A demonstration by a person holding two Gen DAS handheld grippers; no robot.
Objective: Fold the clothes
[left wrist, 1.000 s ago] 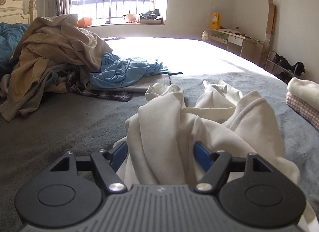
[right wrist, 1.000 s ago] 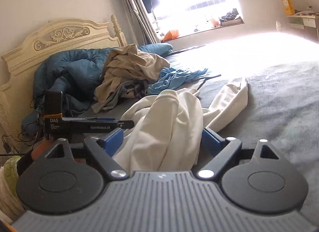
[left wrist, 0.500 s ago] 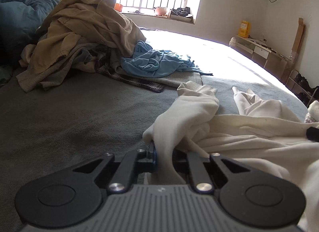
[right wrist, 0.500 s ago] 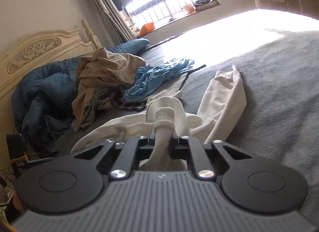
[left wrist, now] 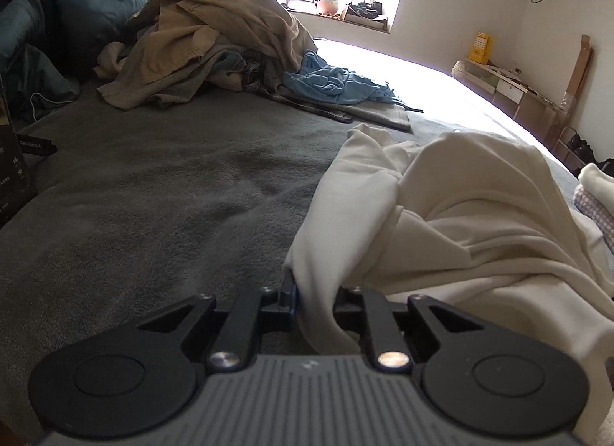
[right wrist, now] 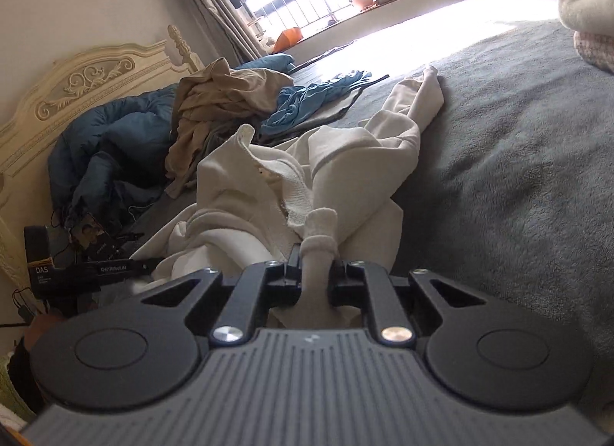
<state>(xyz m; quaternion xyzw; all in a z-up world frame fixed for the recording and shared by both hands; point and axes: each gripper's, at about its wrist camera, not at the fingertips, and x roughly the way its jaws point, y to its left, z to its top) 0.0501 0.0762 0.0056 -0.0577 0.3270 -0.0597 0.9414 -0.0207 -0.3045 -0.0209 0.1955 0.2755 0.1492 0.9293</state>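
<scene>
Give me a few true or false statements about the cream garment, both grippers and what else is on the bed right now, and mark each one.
1. The left gripper is shut on the cream garment. True.
2. The right gripper is open and empty. False: it pinches the same garment.
3. The blue garment lies beside the beige clothes pile. True.
4. The cream garment is neatly folded. False: it lies crumpled on the grey blanket.

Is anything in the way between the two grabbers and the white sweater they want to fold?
Nothing visible is. The left gripper and the right gripper are each shut on a bunch of the cream-white sweater itself. The heap of tan and blue clothes lies farther up the grey blanket, apart from it.
</scene>
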